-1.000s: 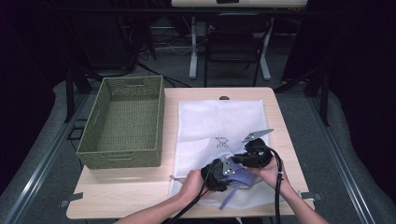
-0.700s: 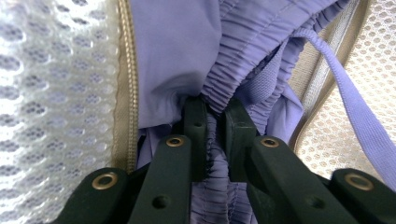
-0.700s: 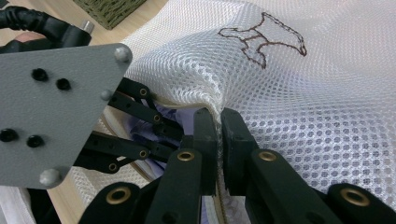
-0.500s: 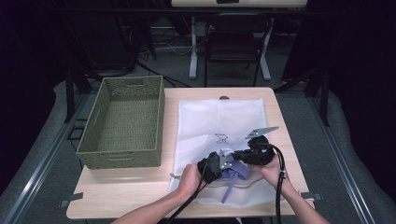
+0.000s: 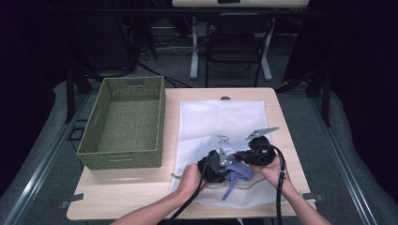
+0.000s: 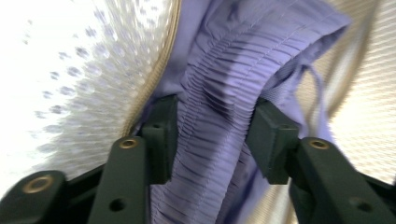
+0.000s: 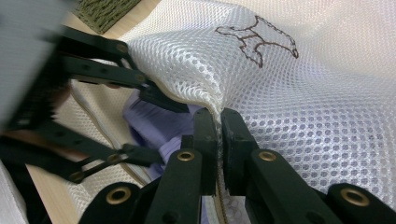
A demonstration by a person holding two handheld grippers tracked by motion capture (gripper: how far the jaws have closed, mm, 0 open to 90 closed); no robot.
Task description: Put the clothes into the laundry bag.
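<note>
High view: a white mesh bag [image 5: 220, 136] is lying flat on the surface [image 5: 122, 192], beside a green basket [image 5: 124, 124]. Both grippers are being held together at the bag's near edge, the left gripper [image 5: 225, 164] and right gripper [image 5: 241, 154] just beside each other. A lilac garment [image 5: 234, 174] is showing at the bag's opening, partly under the grippers.

Left gripper view: the garment's gathered, ribbed band [image 6: 219, 121] is lying between the jaws, which have just been opening. The pads [image 6: 161, 135] are standing spread at either side of the band; whether they are pressing on it cannot be told. The bag's mesh and zip edge [image 6: 159, 70] are seen to the left.

Right gripper view: the right gripper [image 7: 218, 140] is pressed together, pinching the bag's upper edge [image 7: 210, 105] and holding it lifted. The left gripper [image 7: 149, 126] is being seen reaching under the raised mesh, with the garment [image 7: 159, 128] between its jaws, inside the opening.
</note>
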